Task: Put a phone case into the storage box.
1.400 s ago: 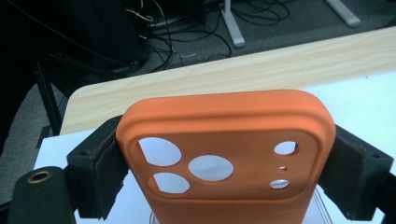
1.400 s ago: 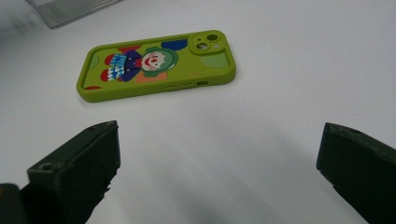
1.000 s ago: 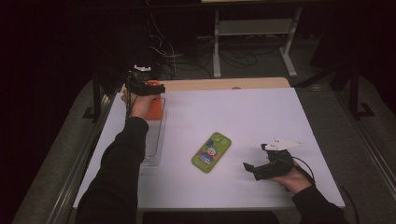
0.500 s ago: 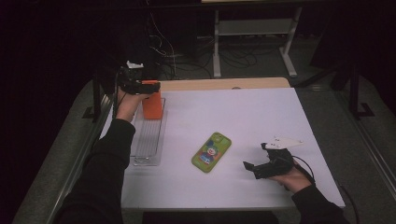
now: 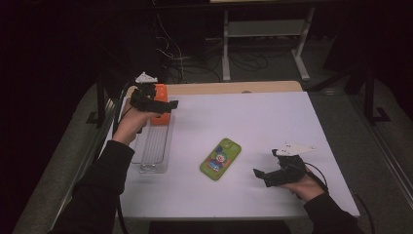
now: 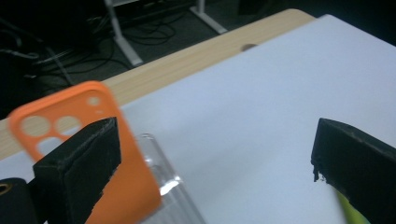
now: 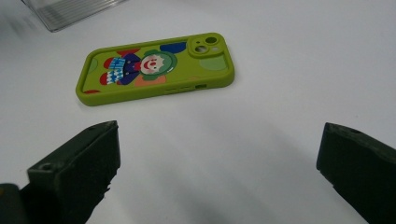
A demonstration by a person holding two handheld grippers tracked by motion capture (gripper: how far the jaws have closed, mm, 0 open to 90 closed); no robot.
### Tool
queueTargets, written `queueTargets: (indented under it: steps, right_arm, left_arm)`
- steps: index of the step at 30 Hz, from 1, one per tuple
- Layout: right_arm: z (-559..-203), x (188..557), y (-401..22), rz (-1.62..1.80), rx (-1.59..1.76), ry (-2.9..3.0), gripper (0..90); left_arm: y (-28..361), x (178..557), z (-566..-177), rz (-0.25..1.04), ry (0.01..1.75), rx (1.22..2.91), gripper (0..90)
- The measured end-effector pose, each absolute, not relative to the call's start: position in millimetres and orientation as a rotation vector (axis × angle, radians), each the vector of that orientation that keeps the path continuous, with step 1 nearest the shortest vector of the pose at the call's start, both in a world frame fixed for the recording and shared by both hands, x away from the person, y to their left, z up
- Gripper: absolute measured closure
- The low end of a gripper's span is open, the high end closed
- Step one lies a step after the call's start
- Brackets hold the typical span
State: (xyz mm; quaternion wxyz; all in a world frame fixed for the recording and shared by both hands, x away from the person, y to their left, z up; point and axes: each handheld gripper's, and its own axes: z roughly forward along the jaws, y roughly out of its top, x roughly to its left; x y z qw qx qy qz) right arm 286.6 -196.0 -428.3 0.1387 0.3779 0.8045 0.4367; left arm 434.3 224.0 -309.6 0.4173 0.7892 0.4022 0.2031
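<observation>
An orange phone case (image 5: 160, 118) stands tilted at the far end of a clear ribbed tray (image 5: 155, 146) on the left of the white table. My left gripper (image 5: 163, 103) hovers open right at that case; in the left gripper view its jaws (image 6: 210, 140) are wide apart, with the orange case (image 6: 135, 186) behind the left one and nothing between them. A green phone case (image 5: 220, 159) with a clown picture lies flat mid-table. My right gripper (image 5: 264, 162) rests open to its right, with the green case (image 7: 154, 67) lying ahead of its spread jaws (image 7: 219, 135).
The white table top (image 5: 272, 122) ends in a wooden strip (image 5: 234, 87) at the far edge. Beyond it on the dark floor are cables and a metal stand (image 5: 263, 34). A corner of the clear tray (image 7: 70, 11) shows in the right gripper view.
My left forearm has swung left, off the tray, and the left gripper has shifted a little beside the orange case. The right gripper and green case have not moved.
</observation>
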Motion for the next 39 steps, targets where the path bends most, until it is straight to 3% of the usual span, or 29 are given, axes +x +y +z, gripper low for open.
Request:
queueTargets:
  steps: [19, 39]
  right_arm:
    - [-425.0, 285.8, -199.7, 1.286, 1.091, 2.313, 0.0]
    - [-424.0, 286.0, -198.7, 1.276, 1.081, 2.325, 0.0]
  left_arm:
    - [174.2, 373.9, -329.8, 0.353, 0.794, 2.068, 1.4]
    - [141.6, 333.8, -384.3, 0.262, 0.735, 2.139, 4.4]
